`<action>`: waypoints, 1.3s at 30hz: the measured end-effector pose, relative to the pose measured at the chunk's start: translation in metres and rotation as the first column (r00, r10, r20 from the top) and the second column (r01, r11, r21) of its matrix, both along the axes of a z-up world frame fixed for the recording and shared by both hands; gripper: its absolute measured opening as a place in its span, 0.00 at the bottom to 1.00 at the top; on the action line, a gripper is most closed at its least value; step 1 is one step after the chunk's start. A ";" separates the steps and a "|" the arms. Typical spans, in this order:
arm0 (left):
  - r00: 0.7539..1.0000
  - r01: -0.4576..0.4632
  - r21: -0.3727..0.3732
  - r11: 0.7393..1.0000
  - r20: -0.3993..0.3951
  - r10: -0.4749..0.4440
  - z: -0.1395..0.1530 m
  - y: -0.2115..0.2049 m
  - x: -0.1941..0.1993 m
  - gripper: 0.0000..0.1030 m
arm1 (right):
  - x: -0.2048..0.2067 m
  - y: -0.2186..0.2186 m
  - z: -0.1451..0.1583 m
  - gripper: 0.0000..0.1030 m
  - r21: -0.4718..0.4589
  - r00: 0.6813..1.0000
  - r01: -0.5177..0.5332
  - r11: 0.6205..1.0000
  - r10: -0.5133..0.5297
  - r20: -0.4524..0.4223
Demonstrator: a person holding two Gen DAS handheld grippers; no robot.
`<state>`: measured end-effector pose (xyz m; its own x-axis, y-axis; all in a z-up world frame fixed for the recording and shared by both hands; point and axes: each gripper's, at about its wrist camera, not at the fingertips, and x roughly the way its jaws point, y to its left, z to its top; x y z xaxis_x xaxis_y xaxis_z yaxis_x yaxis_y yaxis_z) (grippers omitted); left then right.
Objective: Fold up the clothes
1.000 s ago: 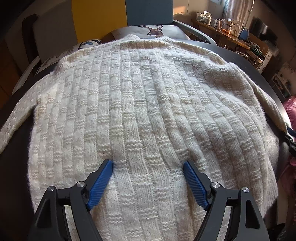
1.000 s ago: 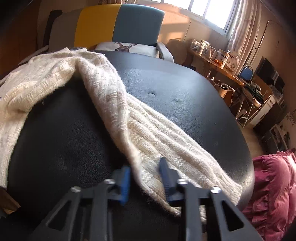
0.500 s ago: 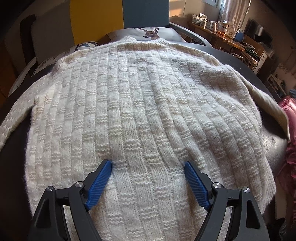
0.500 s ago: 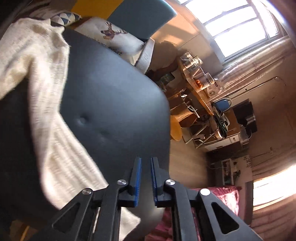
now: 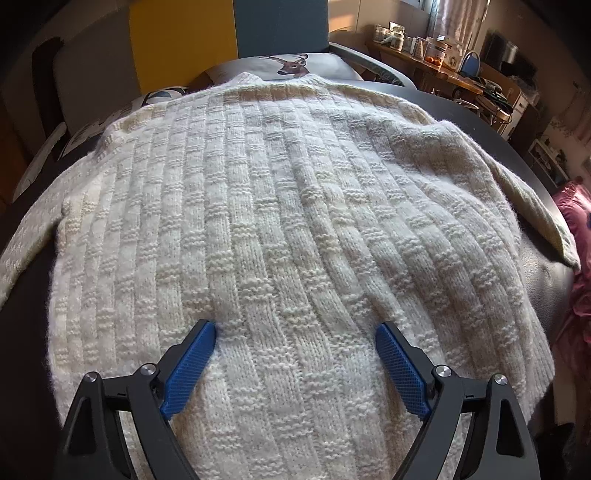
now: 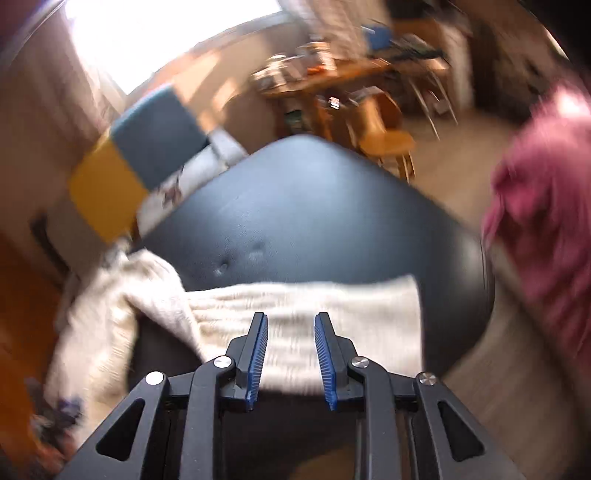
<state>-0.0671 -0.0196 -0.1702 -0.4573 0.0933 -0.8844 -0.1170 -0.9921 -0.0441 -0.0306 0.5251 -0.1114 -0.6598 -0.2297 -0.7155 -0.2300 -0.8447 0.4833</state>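
A cream knitted sweater [image 5: 295, 203] lies spread flat on a black padded surface [image 5: 480, 114] and fills the left wrist view. My left gripper [image 5: 295, 326] is wide open, its blue pads resting on the knit near the hem with nothing clamped between them. The right wrist view is blurred by motion. There one sweater sleeve [image 6: 351, 306] stretches across the black surface [image 6: 314, 206], and my right gripper [image 6: 290, 316] hovers at its near edge, open, with a clear gap between the blue pads. The sleeve's cuff end lies to the right.
A yellow and blue chair back [image 5: 229, 33] and a deer-print cushion [image 5: 291, 66] stand behind the sweater. A pink ruffled fabric [image 6: 546, 192] is at the right. A cluttered wooden table [image 5: 424, 55] and chairs [image 6: 384, 136] stand farther back.
My right gripper was shut on the sleeve, swung away shut, and now is open at the sleeve, which lies stretched sideways. The left gripper has barely moved.
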 end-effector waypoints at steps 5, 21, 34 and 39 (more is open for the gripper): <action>1.000 -0.010 -0.006 1.000 0.004 0.010 0.001 0.000 0.000 0.87 | 0.049 0.018 -0.051 0.28 -0.265 0.976 0.211 0.941 -0.215 0.013; 1.000 -0.013 0.029 0.999 0.003 0.013 0.008 -0.007 -0.003 0.79 | 0.007 -0.005 -0.064 0.06 -0.305 0.944 0.275 0.912 -0.316 -0.094; 0.998 -0.055 0.109 0.993 -0.016 0.057 0.037 -0.025 -0.033 0.78 | -0.050 0.038 0.067 0.09 -0.004 0.943 0.293 0.956 -0.289 -0.164; 0.989 0.101 0.058 0.993 -0.110 -0.094 0.055 0.013 -0.040 0.78 | -0.050 0.025 0.035 0.26 -0.021 0.980 0.141 0.990 -0.143 -0.142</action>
